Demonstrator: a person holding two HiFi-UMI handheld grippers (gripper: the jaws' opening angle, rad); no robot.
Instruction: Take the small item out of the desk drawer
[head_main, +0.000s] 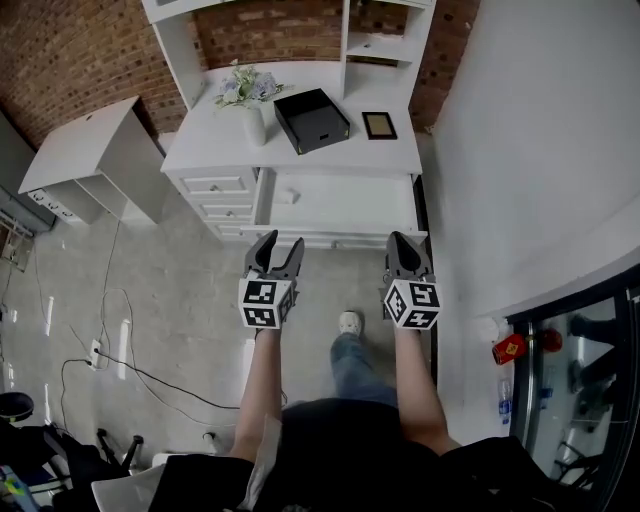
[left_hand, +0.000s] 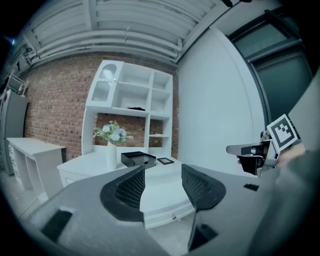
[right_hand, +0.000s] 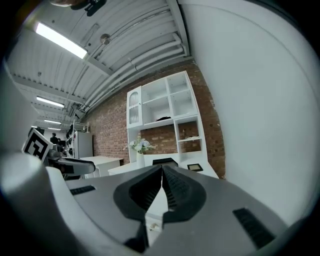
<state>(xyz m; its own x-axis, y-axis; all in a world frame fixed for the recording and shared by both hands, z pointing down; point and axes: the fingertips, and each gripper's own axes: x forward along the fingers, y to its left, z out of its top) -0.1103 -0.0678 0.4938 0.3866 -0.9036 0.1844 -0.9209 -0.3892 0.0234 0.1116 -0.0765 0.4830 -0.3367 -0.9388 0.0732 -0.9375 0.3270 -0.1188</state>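
One small item (head_main: 290, 196) lies beyond left claw (head_main: 282, 241).

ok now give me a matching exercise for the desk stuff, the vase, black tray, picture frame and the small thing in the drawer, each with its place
Things
1. vase of flowers
2. black tray
3. picture frame
4. small item

Places, as the head view shows them
A. in the open drawer
B. desk top, right
C. desk top, middle
D. desk top, left

Pairs: 1-D, 2-C, 3-B, 4-A
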